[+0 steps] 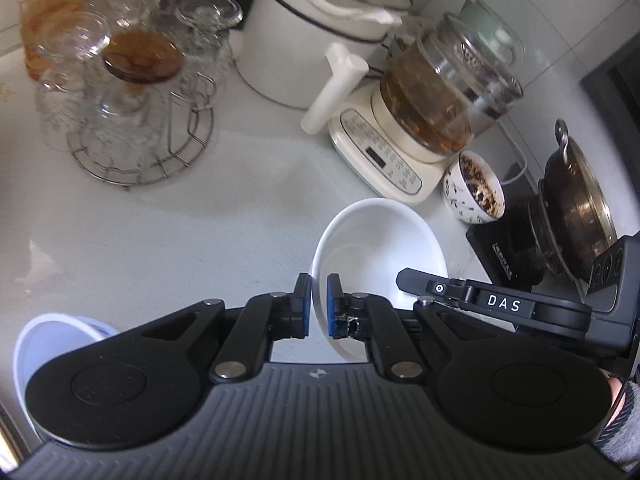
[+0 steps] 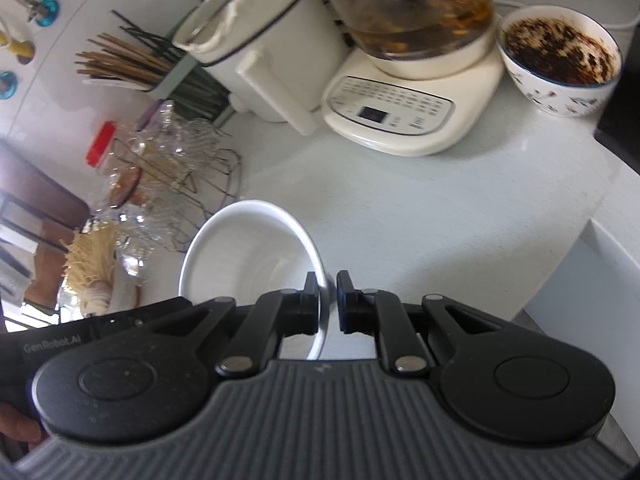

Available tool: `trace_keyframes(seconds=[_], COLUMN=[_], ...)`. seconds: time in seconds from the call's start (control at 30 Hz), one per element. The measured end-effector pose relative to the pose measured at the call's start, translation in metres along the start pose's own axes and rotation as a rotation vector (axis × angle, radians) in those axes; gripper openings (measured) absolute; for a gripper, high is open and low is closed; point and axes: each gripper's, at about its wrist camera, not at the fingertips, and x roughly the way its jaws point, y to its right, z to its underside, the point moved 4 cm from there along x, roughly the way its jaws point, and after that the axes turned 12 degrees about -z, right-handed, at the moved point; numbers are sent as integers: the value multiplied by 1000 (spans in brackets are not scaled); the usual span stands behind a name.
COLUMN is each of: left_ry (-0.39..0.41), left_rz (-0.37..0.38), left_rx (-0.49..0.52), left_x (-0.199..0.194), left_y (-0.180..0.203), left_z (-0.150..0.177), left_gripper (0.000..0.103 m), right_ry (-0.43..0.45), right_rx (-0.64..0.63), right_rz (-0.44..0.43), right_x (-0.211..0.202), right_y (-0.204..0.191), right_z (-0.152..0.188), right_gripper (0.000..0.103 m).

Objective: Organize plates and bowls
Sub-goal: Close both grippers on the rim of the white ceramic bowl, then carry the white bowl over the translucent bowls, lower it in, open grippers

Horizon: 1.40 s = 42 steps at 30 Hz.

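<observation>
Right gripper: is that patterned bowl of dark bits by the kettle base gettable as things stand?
Probably not yet. The right gripper is shut on a white bowl's rim. Bare counter lies before the patterned bowl, so the path looks free once it unloads.

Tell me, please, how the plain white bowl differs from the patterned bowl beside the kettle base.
The white bowl is plain, empty and held tilted by its rim; the patterned bowl carries small printed motifs, holds dark crumbly residue and stands upright on the counter. The white bowl looks wider and shallower. Both are round and white inside.
</observation>
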Motion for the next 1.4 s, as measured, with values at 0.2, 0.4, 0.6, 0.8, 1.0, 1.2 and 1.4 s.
trace_keyframes(seconds=[0.2, 0.4, 0.6, 0.8, 1.0, 1.2, 1.4], left_ry=[33, 54, 62, 69, 90, 101, 92], left_rz=[-7, -9, -46, -86, -127, -157, -209], left_rx=[-33, -90, -146, -201, -263, -338, -390], left_x=[-20, -37, -55, -74, -95, -107, -110], left_y=[-13, -33, -56, -78, -103, -130, -156], left_z=[3, 14, 26, 39, 52, 65, 83], left_gripper=[9, 9, 9, 9, 9, 9, 9], right_ry=[3, -22, -53, -110, -169, -237, -311], right_rx=[-27, -57, -97, -128, -176, -239, -320], right_rz=[-29, -76, -105, -140, -170, -182, -183], right_x=[-1, 6, 18, 30, 44, 66, 86], right_y=[-18, -39, -63, -86, -116, -145, -168], right_z=[1, 4, 12, 23, 32, 42, 60], right_gripper=[12, 12, 12, 12, 12, 12, 13])
